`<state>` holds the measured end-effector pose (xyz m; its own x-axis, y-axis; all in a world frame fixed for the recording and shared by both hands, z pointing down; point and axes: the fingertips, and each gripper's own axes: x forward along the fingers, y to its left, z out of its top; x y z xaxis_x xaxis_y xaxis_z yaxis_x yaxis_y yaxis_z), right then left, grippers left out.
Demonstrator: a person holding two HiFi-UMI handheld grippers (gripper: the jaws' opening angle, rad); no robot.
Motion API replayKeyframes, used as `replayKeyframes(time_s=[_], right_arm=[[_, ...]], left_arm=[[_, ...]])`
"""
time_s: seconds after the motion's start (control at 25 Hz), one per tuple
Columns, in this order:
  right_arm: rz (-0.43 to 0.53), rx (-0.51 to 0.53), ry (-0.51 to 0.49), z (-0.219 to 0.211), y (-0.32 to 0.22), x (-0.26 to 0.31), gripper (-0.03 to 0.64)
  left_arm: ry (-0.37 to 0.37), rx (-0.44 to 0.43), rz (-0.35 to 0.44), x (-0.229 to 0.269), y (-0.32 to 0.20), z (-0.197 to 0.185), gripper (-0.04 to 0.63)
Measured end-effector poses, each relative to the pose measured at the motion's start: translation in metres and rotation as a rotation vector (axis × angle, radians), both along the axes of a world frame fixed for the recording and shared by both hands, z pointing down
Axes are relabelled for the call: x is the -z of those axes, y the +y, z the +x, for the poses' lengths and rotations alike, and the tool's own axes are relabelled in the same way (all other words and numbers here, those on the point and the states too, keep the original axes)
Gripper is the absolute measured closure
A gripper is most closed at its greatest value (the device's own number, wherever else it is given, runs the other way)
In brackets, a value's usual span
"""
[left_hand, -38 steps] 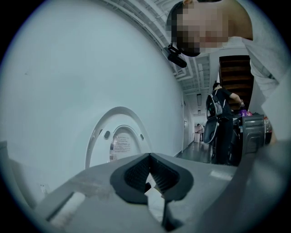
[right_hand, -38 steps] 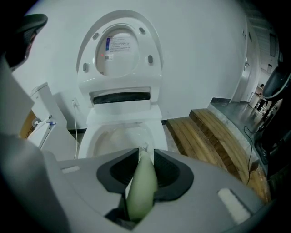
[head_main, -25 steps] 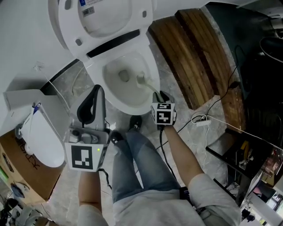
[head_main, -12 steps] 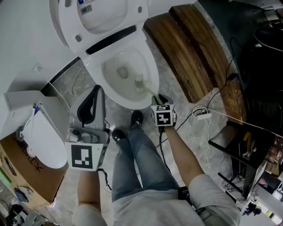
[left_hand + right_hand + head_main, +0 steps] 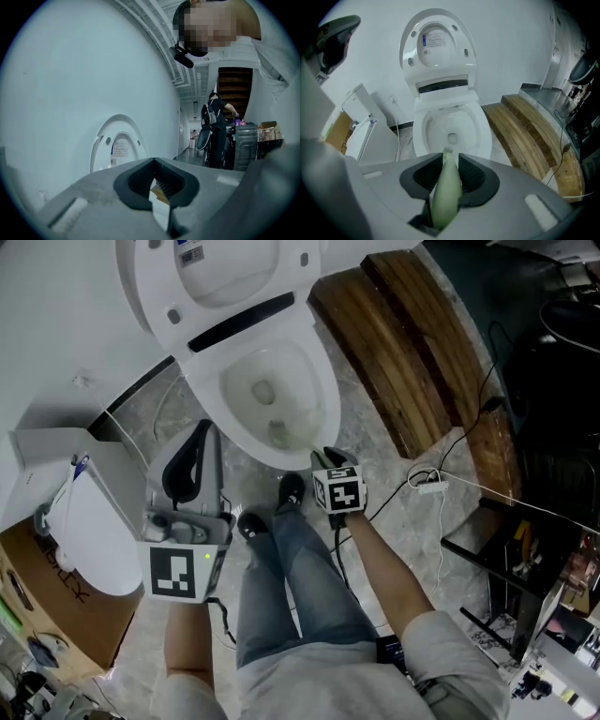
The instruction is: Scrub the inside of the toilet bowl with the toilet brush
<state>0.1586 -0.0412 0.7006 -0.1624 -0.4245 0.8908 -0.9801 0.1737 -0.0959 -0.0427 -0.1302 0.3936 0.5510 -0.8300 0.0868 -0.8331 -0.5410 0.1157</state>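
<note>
The white toilet bowl (image 5: pixel 246 371) stands open with its lid (image 5: pixel 220 273) raised against the wall. My right gripper (image 5: pixel 324 459) hovers at the bowl's front rim, shut on the pale green handle of the toilet brush (image 5: pixel 446 190). The brush head (image 5: pixel 281 434) rests inside the bowl on its near wall, short of the drain hole (image 5: pixel 452 138). In the right gripper view the right gripper (image 5: pixel 450 174) points straight at the bowl (image 5: pixel 436 123). My left gripper (image 5: pixel 199 442) is held off to the bowl's left, jaws together with nothing in them. The left gripper view shows that gripper (image 5: pixel 157 185) aimed past the lid (image 5: pixel 119 143).
Dark wooden steps (image 5: pixel 412 352) lie right of the toilet. A white lidded bin (image 5: pixel 84 531) and a cardboard box (image 5: pixel 33 582) stand at the left. Cables and a power strip (image 5: pixel 429 487) trail across the floor at the right. A person with a backpack (image 5: pixel 212 123) stands down the corridor.
The brush head has swept from the bowl's right wall round to its near front wall, and my right gripper has shifted slightly left. The left gripper has stayed put.
</note>
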Motion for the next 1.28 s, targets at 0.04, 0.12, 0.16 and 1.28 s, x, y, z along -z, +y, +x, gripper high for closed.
replayKeyframes(time_s=[0.04, 0.12, 0.16, 1.28], right_arm=[[0.000, -0.013, -0.015, -0.004, 0.000, 0.000, 0.512], [0.001, -0.036, -0.044, -0.011, -0.003, 0.000, 0.512], [0.003, -0.047, -0.059, -0.015, -0.005, 0.000, 0.512], [0.005, -0.187, -0.317, -0.082, -0.120, -0.018, 0.512]], left_arm=[[0.002, 0.002, 0.001, 0.000, 0.000, -0.001, 0.592], [0.014, 0.005, 0.011, 0.001, 0.000, -0.004, 0.592], [0.024, 0.007, 0.020, 0.003, 0.000, -0.005, 0.592], [-0.017, 0.199, -0.041, -0.024, -0.034, -0.047, 0.592]])
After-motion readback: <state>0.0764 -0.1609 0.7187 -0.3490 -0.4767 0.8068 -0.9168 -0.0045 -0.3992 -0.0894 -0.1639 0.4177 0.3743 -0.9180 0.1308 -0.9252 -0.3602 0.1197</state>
